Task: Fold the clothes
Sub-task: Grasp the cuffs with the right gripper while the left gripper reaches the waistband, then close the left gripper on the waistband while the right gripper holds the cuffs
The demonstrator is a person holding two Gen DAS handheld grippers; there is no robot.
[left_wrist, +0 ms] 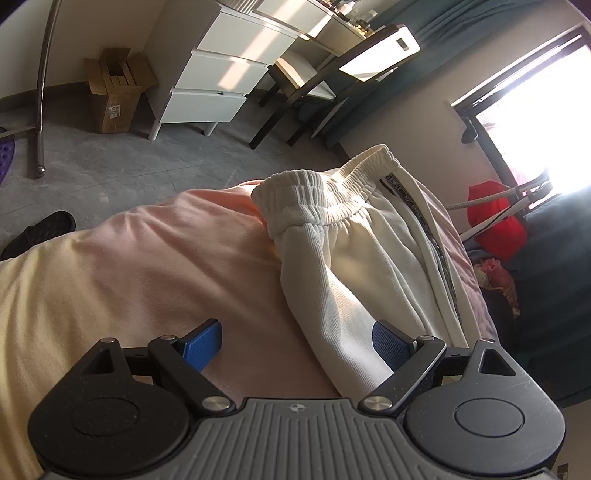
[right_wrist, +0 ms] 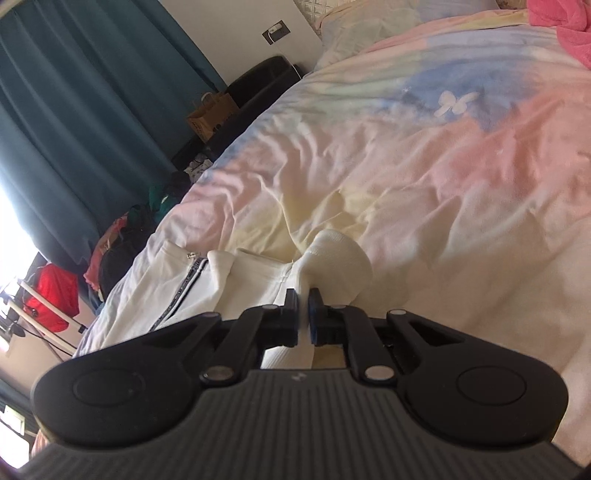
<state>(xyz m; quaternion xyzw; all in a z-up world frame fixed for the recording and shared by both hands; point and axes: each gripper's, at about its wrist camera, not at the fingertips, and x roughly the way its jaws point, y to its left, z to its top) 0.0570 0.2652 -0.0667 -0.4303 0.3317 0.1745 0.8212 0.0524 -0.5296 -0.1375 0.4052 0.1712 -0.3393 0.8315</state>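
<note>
White track pants with a dark side stripe lie on the pastel bedspread, elastic waistband at the far end. My left gripper is open, its blue pads wide apart, low over the near part of a pant leg; the right pad rests on the fabric. In the right wrist view the pants lie folded lengthwise. My right gripper is shut on a ribbed leg cuff, which bunches up beyond the jaws.
White drawers, a cardboard box and a dark chair stand on the grey floor beyond the bed edge. A red bag and a clothes pile lie by the window. A pink blanket lies at the bed's far corner.
</note>
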